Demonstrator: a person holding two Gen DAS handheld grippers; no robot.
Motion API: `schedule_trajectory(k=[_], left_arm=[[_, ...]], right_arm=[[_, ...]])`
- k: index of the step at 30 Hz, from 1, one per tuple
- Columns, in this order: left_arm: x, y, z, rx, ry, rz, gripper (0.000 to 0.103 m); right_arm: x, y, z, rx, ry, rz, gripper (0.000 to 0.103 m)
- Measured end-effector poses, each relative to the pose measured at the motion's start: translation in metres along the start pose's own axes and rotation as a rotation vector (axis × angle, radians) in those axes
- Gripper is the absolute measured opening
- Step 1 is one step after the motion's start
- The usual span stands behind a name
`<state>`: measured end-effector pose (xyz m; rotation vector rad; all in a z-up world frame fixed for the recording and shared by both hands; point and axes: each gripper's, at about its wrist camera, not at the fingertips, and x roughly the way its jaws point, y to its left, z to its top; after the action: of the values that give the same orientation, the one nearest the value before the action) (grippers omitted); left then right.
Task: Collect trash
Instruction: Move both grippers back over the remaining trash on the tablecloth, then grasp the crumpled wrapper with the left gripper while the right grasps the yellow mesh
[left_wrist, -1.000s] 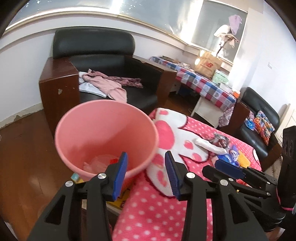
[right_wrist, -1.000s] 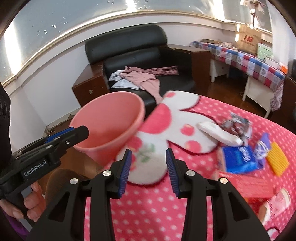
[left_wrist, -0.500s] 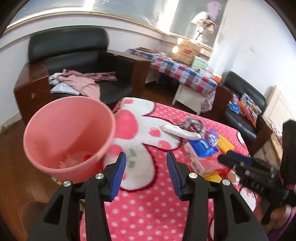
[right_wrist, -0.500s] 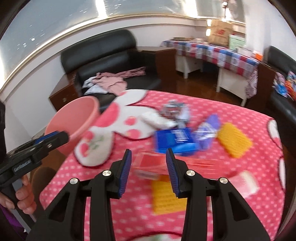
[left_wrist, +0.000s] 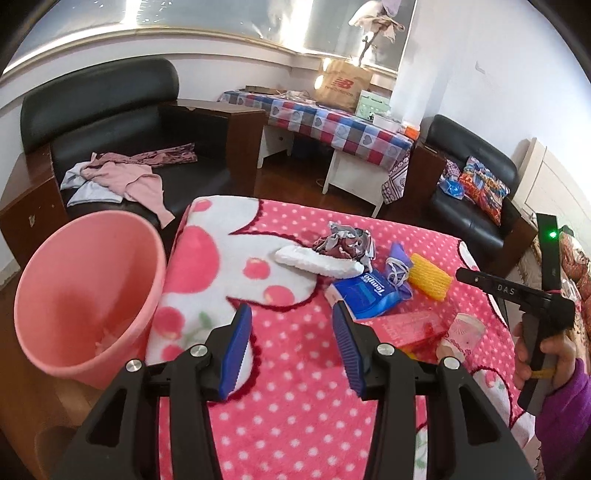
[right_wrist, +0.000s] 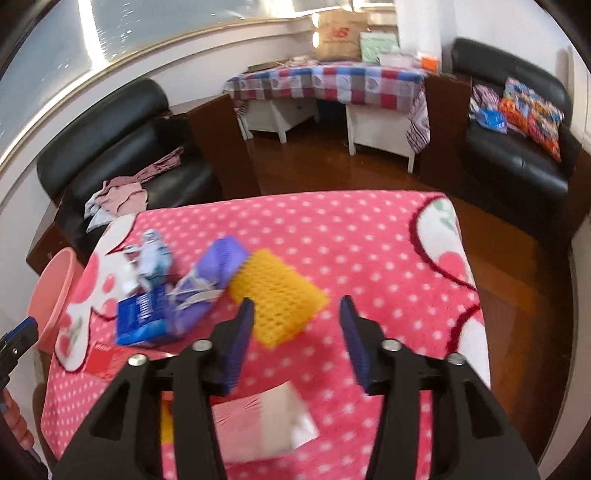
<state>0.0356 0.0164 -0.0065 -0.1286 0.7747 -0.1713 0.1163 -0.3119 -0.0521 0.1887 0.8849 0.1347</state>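
The trash lay in a loose group on the pink dotted tabletop (left_wrist: 295, 406): a blue tissue pack (left_wrist: 367, 297), a yellow sponge-like piece (left_wrist: 430, 276), a purple wrapper (left_wrist: 399, 258), a crumpled dark wrapper (left_wrist: 345, 242), a white flat piece (left_wrist: 317, 263), a red box (left_wrist: 410, 326) and a pink paper cup (left_wrist: 461, 332).

One second before, the pink bucket (left_wrist: 88, 295) filled the centre of the left view; now it stood at 9 o'clock, past the tabletop's left edge, and the trash had come toward the centre. In the right view the bucket (right_wrist: 55, 295) had slid to the far 9 o'clock border, and the yellow piece (right_wrist: 280, 295) now lay just ahead of the right gripper (right_wrist: 297, 338), partly between its fingers but untouched. These fingers were opening, wider than before, and held nothing. The left gripper (left_wrist: 291, 347) had its fingers wide over bare cloth, also empty.

The tabletop's right half, toward 3 o'clock in the right view, was free cloth up to its edge; beyond lay wooden floor (right_wrist: 369, 173). A pink and white carton (right_wrist: 262, 421) lay at 6 o'clock, under the right gripper.

The blue pack read "Tempo". A brown bag (left_wrist: 345, 85) at 12 o'clock carried the New Balance logo. The right gripper's body in the left view showed "DAS".
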Motion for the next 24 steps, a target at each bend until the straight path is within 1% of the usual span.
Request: schedule_trajectory(k=[5,7,11,14,15,16,17,19,21,24], left_arm=[[0.016,-0.015,0.017,0.028,0.012,-0.018,0.045],[0.025,-0.022,0.025,0.039,0.027,-0.029,0.045],[0.045,-0.039,0.039,0.073,0.056,-0.061,0.045],[0.062,-0.049,0.050,0.101,0.069,-0.060,0.045],[0.068,-0.051,0.053,0.102,0.078,-0.063,0.045],[0.078,-0.051,0.059,0.091,0.101,-0.063,0.045],[0.084,-0.052,0.062,0.080,0.113,-0.065,0.045],[0.096,-0.051,0.070,0.051,0.131,-0.073,0.045],[0.108,-0.048,0.078,0.009,0.151,-0.071,0.045],[0.113,-0.048,0.086,-0.038,0.165,-0.109,0.043]], right_arm=[[0.026,-0.012,0.003,0.016,0.047,0.038,0.051],[0.033,-0.012,0.003,0.014,0.066,0.071,0.051],[0.039,-0.006,0.002,-0.031,0.075,0.085,0.051],[0.043,-0.008,0.001,-0.033,0.083,0.101,0.051],[0.042,-0.008,0.000,-0.033,0.081,0.112,0.043],[0.043,-0.008,0.000,-0.034,0.084,0.123,0.029],[0.043,-0.008,-0.001,-0.035,0.084,0.134,0.025],[0.039,-0.007,-0.003,-0.039,0.069,0.147,0.010],[0.030,-0.006,-0.006,-0.051,0.032,0.139,0.009],[0.011,-0.007,-0.011,-0.043,-0.036,0.125,0.009]])
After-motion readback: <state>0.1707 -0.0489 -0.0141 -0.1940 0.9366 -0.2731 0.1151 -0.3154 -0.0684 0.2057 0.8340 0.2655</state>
